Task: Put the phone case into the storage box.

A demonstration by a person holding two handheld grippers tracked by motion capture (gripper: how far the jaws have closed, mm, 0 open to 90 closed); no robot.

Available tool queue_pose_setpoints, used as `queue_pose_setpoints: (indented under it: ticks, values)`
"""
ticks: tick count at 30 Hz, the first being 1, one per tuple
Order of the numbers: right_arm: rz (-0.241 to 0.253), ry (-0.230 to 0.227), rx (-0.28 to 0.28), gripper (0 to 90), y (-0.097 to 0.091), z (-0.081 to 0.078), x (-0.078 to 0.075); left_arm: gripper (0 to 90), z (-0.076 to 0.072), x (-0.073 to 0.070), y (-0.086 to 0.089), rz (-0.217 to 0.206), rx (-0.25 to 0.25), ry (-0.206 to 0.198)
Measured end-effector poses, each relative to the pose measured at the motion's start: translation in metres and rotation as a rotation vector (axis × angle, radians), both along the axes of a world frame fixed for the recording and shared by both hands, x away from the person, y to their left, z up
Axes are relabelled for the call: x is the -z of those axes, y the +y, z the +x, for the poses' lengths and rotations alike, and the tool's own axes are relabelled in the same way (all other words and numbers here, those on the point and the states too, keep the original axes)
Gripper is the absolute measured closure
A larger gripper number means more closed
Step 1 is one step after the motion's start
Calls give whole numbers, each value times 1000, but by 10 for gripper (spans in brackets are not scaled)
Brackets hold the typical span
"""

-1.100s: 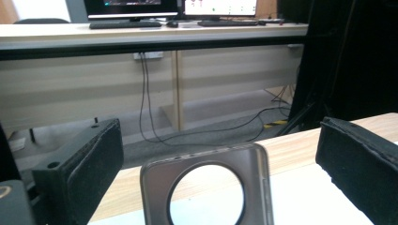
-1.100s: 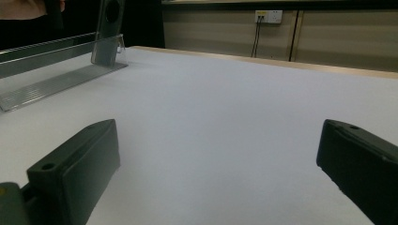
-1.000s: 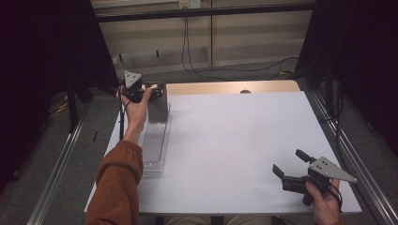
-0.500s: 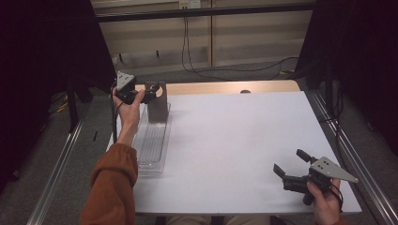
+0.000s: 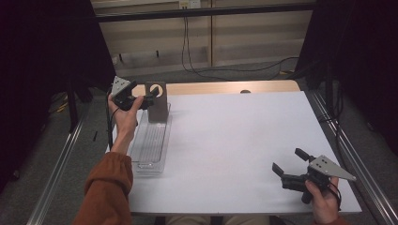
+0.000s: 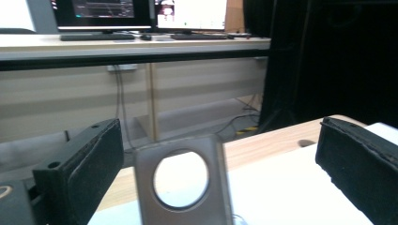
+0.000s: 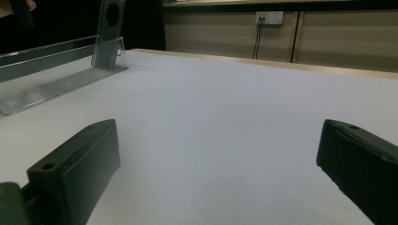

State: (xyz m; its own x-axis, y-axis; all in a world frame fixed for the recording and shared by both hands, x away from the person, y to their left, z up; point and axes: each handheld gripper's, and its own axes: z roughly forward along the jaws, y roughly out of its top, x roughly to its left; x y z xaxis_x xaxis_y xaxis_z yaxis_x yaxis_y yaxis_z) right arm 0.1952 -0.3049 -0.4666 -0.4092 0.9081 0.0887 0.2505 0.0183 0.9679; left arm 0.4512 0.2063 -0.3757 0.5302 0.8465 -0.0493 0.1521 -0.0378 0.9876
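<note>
A clear plastic tray [image 5: 151, 143] lies at the left side of the white table [image 5: 234, 140], its long axis running from the near edge toward the far edge. At its far end a grey plate [image 5: 156, 102] with a round hole stands upright, its flat face turned toward the person. In the left gripper view that plate [image 6: 182, 185] rises between the two jaws, which stand wide apart with clear space on both sides of it (no contact shows).

The left gripper [image 5: 149, 97] is held in the person's left hand [image 5: 123, 112] just at the plate's upper left edge, pointing toward it. An orange sleeve [image 5: 105, 192] covers the forearm.

The right gripper [image 5: 287, 164] sits at the near right corner, well apart from the tray, jaws spread wide over bare table [image 7: 225, 103] and holding nothing.
</note>
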Motion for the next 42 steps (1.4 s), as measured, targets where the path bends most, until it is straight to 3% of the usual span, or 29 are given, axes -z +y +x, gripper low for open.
queue_pose_setpoints:
  ticks: [2, 4, 8, 9, 11, 13, 19, 20, 26, 29, 30, 32, 37, 38, 39, 40, 42]
  values:
    - [1, 2, 1, 0, 1, 0, 0, 26, -5, -1, -1, 13, 2, 3]
    - [5, 1, 6, 0, 2, 0, -1, 27, -10, 0, -3, -10, 13, -2]
    - [-4, -1, 1, 0, 2, -1, -2, 31, -19, 1, -2, 6, 41, -4]
    - [-5, -1, 3, 0, 2, -1, -2, 31, -21, 2, -3, -21, 44, -8]
    - [-6, -4, 1, 0, 2, -1, -2, 31, -27, 2, -3, -1, 45, 0]
    - [-8, -4, 5, 0, 3, -1, -2, 31, -32, 3, -5, -20, 56, -7]
    - [-10, -9, 4, 0, 4, -1, -2, 33, -49, 1, -3, -6, 62, -6]
    - [-12, -12, 3, 0, 3, -1, -2, 33, -51, 1, -4, -27, 59, -8]
    - [-7, -8, 7, 0, 3, -2, -3, 33, -68, 2, 2, -10, 69, -22]
    - [-6, -8, 8, 0, 3, -2, -3, 32, -76, 3, 2, -51, 65, -28]
    - [-5, -8, 7, 0, 3, -2, -3, 31, -78, 3, 4, -27, 74, -31]
    - [-6, -8, 6, 0, 3, -2, -3, 31, -84, 3, 4, -50, 80, -33]
    - [-6, -7, 9, 0, 3, -2, -3, 31, -98, 3, 8, -35, 88, -37]
    - [-8, -9, 7, 0, 3, -2, -3, 32, -99, 4, 8, -55, 93, -36]
    - [-8, -8, 6, 0, 3, -2, -3, 31, -101, 5, 10, -30, 90, -38]
    - [-7, -8, 6, 0, 3, -2, -3, 31, -103, 7, 10, -43, 82, -42]
    - [-6, -7, 6, 0, 3, -2, -3, 31, -106, 11, 14, -23, 94, -35]
